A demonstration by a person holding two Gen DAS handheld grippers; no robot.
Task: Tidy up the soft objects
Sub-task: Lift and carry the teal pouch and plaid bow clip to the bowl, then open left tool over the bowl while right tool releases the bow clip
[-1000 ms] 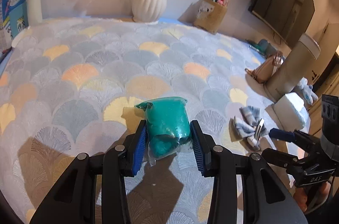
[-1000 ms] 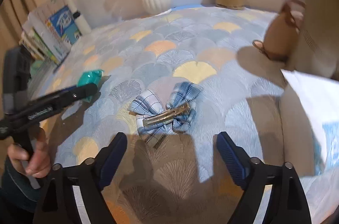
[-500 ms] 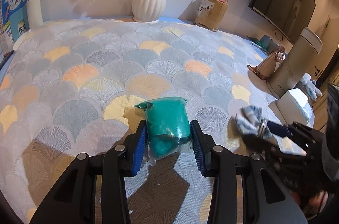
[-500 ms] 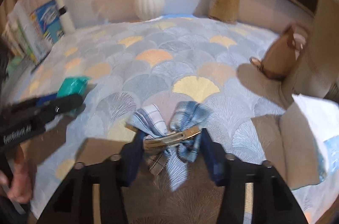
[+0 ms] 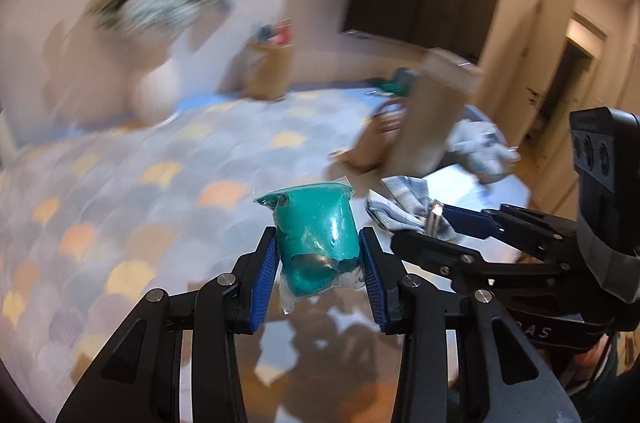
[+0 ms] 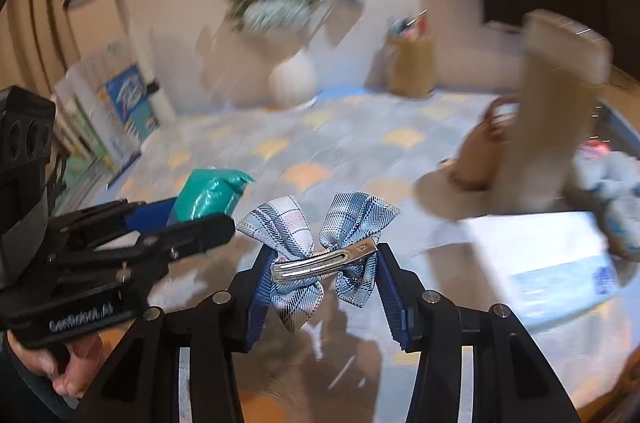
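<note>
My left gripper [image 5: 318, 277] is shut on a teal soft lump in a clear plastic bag [image 5: 316, 235], held up above the fan-patterned tablecloth [image 5: 160, 191]. My right gripper [image 6: 324, 287] is shut on a blue plaid hair bow with a metal clip [image 6: 320, 243], also off the cloth. In the left wrist view the right gripper [image 5: 436, 219] reaches in from the right with the bow [image 5: 404, 207] in its fingers. Seen from the right wrist, the left gripper [image 6: 188, 227] comes in from the left with the teal bag [image 6: 210, 195].
A white vase of flowers [image 6: 292, 79] and a tan pen holder [image 6: 412, 67] stand at the back. A tall beige canister [image 6: 552, 111], a tan handbag [image 6: 480, 151], a white tissue pack [image 6: 552, 255] and a pale plush toy [image 6: 616, 195] crowd the right side. Books [image 6: 120, 111] lean at the left.
The right gripper closed on the plaid bow and lifted it. The left gripper rose and swung right with the teal bag; both grippers now hang close together above the cloth.
</note>
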